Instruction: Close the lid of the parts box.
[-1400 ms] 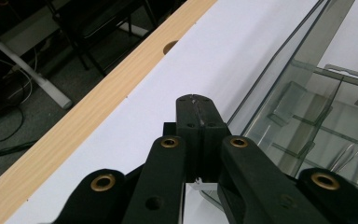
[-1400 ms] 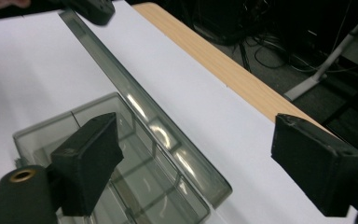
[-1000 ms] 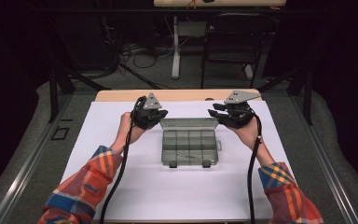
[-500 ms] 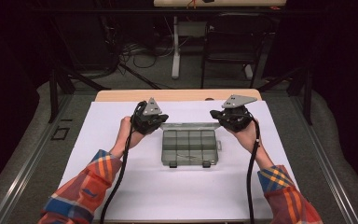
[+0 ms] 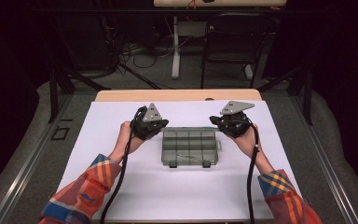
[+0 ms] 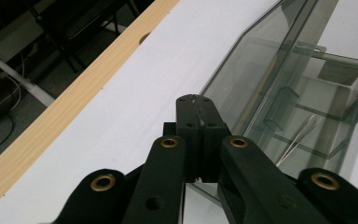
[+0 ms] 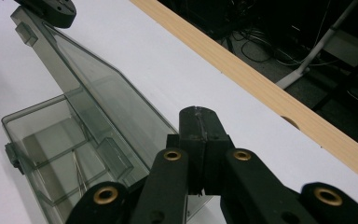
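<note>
A clear grey compartment box [image 5: 189,148] lies mid-table, several thin pins in it. Its transparent lid [image 6: 256,60] [image 7: 98,88] stands raised and tilted. My left gripper [image 5: 154,127] [image 6: 196,100] is at the box's far left corner. Its jaws are shut pad to pad, with the tips against the lid's corner. My right gripper [image 5: 223,125] [image 7: 199,114] is at the far right corner, also shut, with the lid's edge just beside its tips. The left gripper's tip [image 7: 46,9] also shows in the right gripper view, at the lid's other corner. No lid shows between either pair of pads.
The white table sheet [image 5: 182,196] ends at a wooden strip [image 5: 177,95] along the far edge. Beyond it are a chair [image 5: 235,42], table legs and floor cables. A cable trails from each gripper along the plaid sleeves.
Both hands have come slightly nearer, down onto the box's far corners. The box has stayed in place.
</note>
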{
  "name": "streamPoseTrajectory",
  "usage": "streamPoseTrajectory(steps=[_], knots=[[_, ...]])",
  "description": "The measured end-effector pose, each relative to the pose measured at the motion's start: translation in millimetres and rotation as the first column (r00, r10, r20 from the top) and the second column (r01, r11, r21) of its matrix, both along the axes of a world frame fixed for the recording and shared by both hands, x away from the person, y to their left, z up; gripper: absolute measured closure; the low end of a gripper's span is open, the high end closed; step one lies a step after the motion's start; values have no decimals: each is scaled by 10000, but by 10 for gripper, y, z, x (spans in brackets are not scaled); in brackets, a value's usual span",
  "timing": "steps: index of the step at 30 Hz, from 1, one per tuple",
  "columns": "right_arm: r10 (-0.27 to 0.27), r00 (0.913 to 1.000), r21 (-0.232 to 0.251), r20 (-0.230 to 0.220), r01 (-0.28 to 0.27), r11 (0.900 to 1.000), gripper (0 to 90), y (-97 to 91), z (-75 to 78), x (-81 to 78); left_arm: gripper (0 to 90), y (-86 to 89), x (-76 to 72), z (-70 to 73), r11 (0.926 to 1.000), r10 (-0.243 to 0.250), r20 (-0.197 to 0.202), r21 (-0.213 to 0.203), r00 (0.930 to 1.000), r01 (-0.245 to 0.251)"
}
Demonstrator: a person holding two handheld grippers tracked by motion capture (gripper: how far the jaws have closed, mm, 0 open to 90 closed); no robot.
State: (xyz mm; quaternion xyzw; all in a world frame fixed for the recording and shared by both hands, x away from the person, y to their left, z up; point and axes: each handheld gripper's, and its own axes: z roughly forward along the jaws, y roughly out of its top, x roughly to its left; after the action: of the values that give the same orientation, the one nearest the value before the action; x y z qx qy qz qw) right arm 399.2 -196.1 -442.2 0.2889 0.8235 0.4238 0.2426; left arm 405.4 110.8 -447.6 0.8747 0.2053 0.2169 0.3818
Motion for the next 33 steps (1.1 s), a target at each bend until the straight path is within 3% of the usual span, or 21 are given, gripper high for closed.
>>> streamPoseTrajectory(steps=[33], knots=[[311,9982,-488,-511,-336,9982,900,47,-338,-146,900,12,-228,-271,9993,-352,-317,93,9989,355]])
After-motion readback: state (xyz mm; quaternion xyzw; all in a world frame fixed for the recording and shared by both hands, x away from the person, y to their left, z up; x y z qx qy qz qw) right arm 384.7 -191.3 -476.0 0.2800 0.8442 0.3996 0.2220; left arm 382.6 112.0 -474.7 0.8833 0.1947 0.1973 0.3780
